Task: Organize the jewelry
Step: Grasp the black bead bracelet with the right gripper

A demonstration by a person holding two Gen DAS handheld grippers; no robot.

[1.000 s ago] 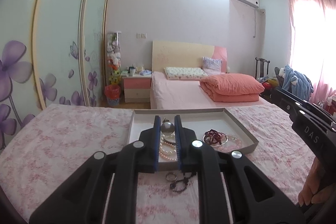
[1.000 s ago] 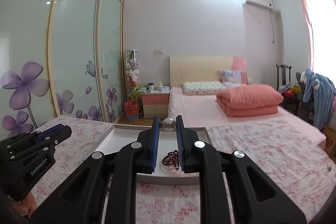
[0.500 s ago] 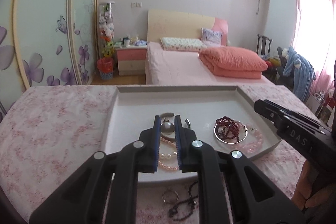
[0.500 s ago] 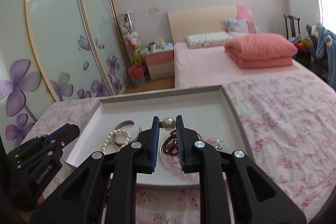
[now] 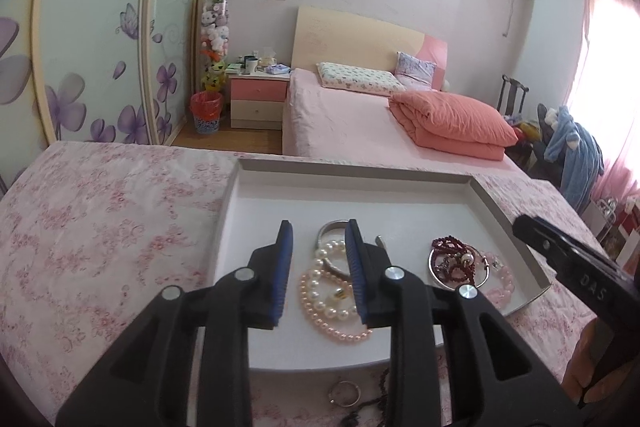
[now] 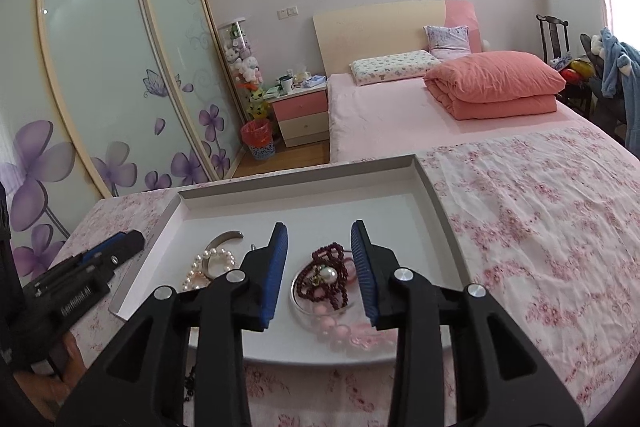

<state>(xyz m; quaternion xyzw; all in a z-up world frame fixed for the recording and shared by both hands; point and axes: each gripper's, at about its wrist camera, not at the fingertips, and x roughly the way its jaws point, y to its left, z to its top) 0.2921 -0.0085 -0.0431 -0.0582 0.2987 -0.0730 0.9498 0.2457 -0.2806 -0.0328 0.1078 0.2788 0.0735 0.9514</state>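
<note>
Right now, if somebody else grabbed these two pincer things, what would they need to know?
Left gripper: jaws opening above the pearl strands in the white tray, nothing pinched.
Right gripper: jaws opening above the dark red beads with a pearl earring lying on them.
Done: most jewelry lies in the tray.
Left: a ring and a dark chain on the floral cloth in front of the tray.

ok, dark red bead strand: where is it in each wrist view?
Left wrist: dark red bead strand lies right of the left claw, inside a silver bangle in the tray.
Right wrist: centre, between the opening right claw's fingers, untouched.
Shared landmark: white tray's far rim.
</note>
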